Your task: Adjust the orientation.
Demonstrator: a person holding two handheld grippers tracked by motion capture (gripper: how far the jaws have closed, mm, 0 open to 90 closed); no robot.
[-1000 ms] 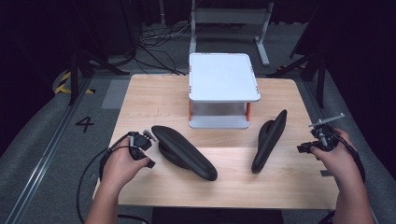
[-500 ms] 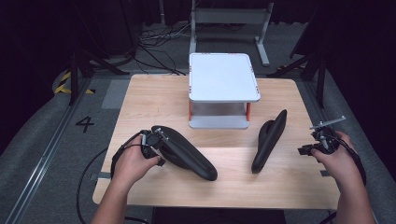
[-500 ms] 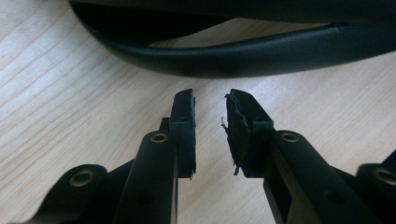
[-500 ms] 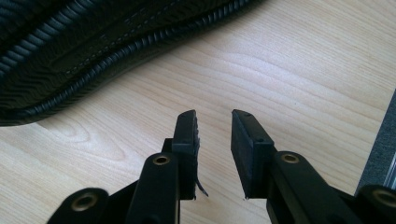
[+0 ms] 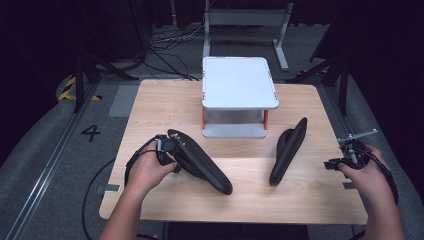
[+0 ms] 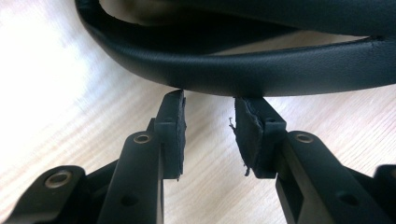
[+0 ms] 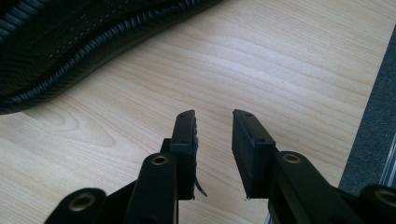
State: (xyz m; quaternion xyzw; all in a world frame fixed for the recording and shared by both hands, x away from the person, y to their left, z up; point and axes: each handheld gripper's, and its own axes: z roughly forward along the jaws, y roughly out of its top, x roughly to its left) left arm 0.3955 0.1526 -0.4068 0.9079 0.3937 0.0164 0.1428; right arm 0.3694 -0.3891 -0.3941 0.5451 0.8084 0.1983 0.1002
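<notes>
Two black shoes lie on the wooden table (image 5: 160, 105). The left shoe (image 5: 202, 164) lies slantwise, and my left gripper (image 5: 175, 152) is at its upper-left end. Seen from the left gripper view, the shoe's curved black rim (image 6: 261, 70) runs right across the tips of the left gripper (image 6: 210, 99). Its jaws have just been opening, and the gap between the pads is bare. The right shoe (image 5: 289, 150) rests on its side. My right gripper (image 5: 334, 164) is open by the table's right edge, apart from that shoe. The right gripper view has the open jaws (image 7: 213, 114) over bare wood and the ribbed shoe (image 7: 70, 42) at upper left.
A white two-level stand (image 5: 240, 82) with orange posts sits at the back middle of the table. Grey floor with cables and dark frames surrounds the table. Bare wood lies between the two shoes and along the front edge.
My left hand has moved right, from beside the left shoe up against its end. The right hand and both shoes have stayed where they were.
</notes>
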